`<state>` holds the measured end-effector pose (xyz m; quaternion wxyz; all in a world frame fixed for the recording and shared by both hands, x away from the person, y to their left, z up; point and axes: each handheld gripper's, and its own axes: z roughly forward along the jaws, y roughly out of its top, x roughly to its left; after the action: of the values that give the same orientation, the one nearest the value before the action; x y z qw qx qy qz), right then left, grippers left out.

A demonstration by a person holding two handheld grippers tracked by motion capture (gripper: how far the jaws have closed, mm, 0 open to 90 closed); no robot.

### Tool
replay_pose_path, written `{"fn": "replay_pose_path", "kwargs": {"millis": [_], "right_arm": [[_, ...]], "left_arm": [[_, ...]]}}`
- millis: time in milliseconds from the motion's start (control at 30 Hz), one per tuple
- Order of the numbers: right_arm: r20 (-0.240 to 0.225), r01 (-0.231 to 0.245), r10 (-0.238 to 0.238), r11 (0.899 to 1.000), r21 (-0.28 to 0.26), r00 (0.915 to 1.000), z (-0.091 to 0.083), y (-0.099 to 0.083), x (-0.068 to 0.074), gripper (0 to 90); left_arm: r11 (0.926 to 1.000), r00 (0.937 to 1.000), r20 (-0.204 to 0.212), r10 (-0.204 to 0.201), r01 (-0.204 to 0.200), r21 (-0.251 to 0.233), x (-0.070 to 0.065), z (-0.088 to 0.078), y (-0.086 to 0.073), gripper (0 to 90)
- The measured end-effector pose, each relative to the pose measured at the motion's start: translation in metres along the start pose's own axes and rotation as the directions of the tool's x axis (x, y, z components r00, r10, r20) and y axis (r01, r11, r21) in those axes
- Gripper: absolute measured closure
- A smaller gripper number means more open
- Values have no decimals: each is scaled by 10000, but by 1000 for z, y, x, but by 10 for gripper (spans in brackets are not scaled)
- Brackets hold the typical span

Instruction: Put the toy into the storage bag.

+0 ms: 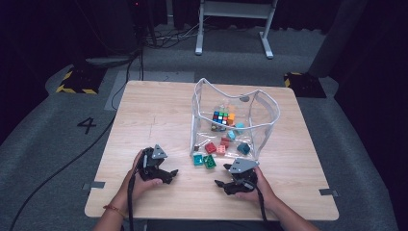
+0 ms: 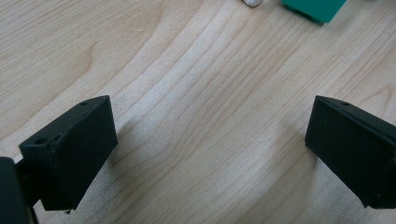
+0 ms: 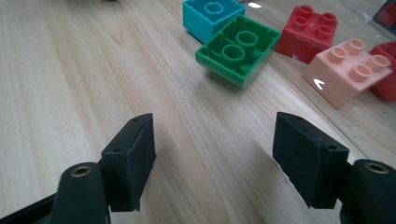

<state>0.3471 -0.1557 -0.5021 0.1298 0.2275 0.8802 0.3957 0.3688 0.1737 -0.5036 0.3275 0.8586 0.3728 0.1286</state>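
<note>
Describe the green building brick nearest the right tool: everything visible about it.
The green brick looks like glossy moulded plastic, squarish. It lies tipped with its hollow underside facing the camera, showing two round tubes and thin ribs inside. It rests on the wooden table just outside the clear bag, against a teal brick behind it. The right tool is open, short of it.

We note a light wooden table (image 1: 159, 115) standing on grey carpeted floor (image 1: 57, 144) marked with the numeral 4 (image 1: 86, 125). Black cables (image 1: 130, 62) trail across the floor. Yellow-black hazard blocks (image 1: 77, 79) sit at both far corners. A white metal frame (image 1: 234, 24) stands behind. Surroundings are dark; the light falls on the table.
</note>
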Motion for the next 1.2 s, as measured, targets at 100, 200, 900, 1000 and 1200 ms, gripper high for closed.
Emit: {"fn": "replay_pose_path", "kwargs": {"millis": [100, 200, 900, 1000, 1200], "right_arm": [[-104, -136, 136, 9999, -49, 9999, 10, 7, 0, 310], [101, -294, 294, 9996, -3, 9995, 18, 14, 1, 305], [612, -1090, 1095, 9940, -126, 9921, 40, 32, -4, 432], [723, -1205, 1215, 9926, -174, 9900, 40, 32, -4, 479], [853, -1230, 1244, 9922, -218, 9886, 36, 30, -3, 587]], "left_arm": [[10000, 10000, -4, 12, -12, 8, 0, 0, 0, 22], [10000, 10000, -3, -1, 1, -1, 0, 0, 0, 22], [10000, 10000, -2, 13, -13, 8, 0, 0, 0, 22], [10000, 10000, -7, 14, -14, 4, 0, 0, 0, 22], [10000, 10000, -6, -3, 3, -9, 0, 0, 0, 22]]}}
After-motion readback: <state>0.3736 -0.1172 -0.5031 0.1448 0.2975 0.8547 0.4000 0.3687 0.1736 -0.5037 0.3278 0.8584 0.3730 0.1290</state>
